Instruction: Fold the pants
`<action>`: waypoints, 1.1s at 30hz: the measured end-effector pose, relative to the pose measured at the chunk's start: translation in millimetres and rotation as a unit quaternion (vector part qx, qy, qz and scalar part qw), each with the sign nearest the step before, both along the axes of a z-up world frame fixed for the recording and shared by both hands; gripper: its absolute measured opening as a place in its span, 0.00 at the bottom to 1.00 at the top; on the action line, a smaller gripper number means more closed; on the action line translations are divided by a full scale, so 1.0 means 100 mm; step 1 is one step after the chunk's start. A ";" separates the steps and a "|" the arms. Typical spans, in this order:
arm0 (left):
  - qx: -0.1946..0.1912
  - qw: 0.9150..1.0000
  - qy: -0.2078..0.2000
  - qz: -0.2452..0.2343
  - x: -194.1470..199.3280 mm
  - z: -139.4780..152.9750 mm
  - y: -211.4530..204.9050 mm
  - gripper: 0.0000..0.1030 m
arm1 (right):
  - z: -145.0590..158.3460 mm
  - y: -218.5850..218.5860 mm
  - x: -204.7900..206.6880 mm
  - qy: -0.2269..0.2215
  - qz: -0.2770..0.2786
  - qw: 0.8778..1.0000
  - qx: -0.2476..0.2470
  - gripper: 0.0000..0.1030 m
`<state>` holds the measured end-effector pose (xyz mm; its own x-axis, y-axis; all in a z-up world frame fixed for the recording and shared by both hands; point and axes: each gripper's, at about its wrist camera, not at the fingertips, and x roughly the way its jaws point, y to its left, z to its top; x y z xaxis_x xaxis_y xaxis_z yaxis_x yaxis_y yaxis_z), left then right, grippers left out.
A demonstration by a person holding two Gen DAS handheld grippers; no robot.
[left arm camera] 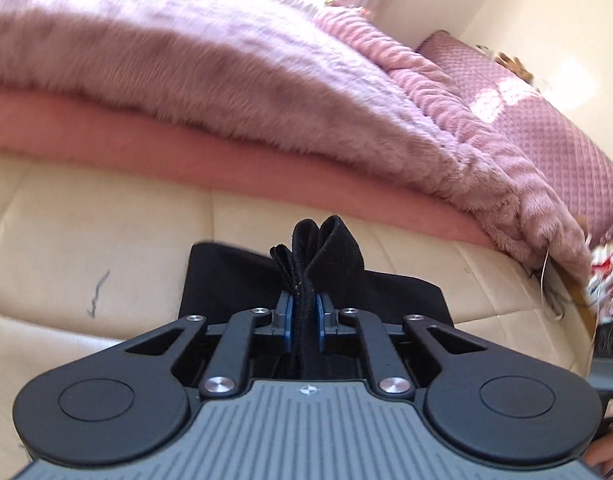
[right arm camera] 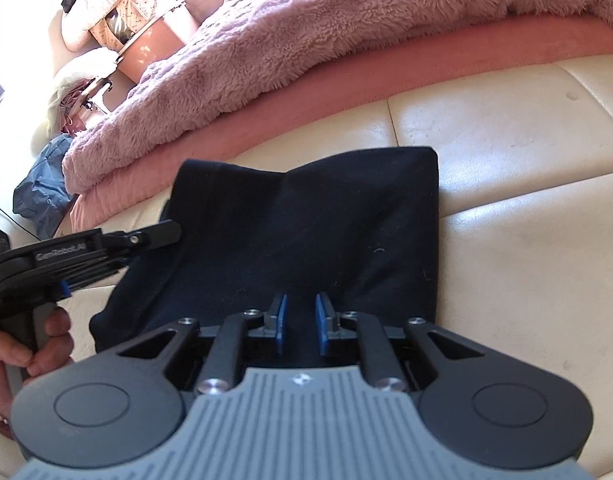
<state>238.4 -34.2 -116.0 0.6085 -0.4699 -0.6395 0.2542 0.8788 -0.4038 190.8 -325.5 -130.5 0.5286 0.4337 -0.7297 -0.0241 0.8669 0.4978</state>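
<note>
- Pants (right arm camera: 306, 232): dark, folded to a compact block on the cream cushion (right arm camera: 506, 200), just in front of the pink blanket (right arm camera: 306, 32).
- Handling, judged: soft, light, limp knit; layers may slip, so grip all layers at an edge or corner.
- Left gripper (left arm camera: 304, 316): blue pads pinching a bunched, stitched edge of the pants.
- Right gripper (right arm camera: 300, 320): fingers spread over the near edge, holding nothing.
- Writing: "GenRobot.AI" on the left gripper's side, read from the right wrist view.
</note>
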 end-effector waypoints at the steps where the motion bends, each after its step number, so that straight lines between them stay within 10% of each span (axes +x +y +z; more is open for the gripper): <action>1: 0.008 1.000 -0.010 -0.004 -0.03 0.06 -0.04 0.11 | 0.03 -0.01 -0.02 -0.003 -0.002 1.000 -0.002 0.17; 10: 0.006 1.000 -0.030 -0.009 -0.09 0.49 -0.01 0.09 | 0.38 -0.11 -0.22 -0.045 -0.004 0.998 -0.038 0.27; 26: -0.063 0.993 0.091 0.034 0.23 -0.40 0.63 0.20 | 0.09 0.03 -0.12 -0.018 0.040 0.996 -0.079 0.05; 33: -0.006 0.999 0.013 0.045 0.18 0.01 0.47 0.20 | 0.24 -0.08 0.10 -0.057 0.008 0.990 -0.126 0.06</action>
<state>256.4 13.3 -114.8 0.6312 -0.4217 -0.6509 0.1633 0.8927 -0.4200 200.6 -333.1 -106.1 0.6084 0.2548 -0.7516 -0.0834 0.9623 0.2588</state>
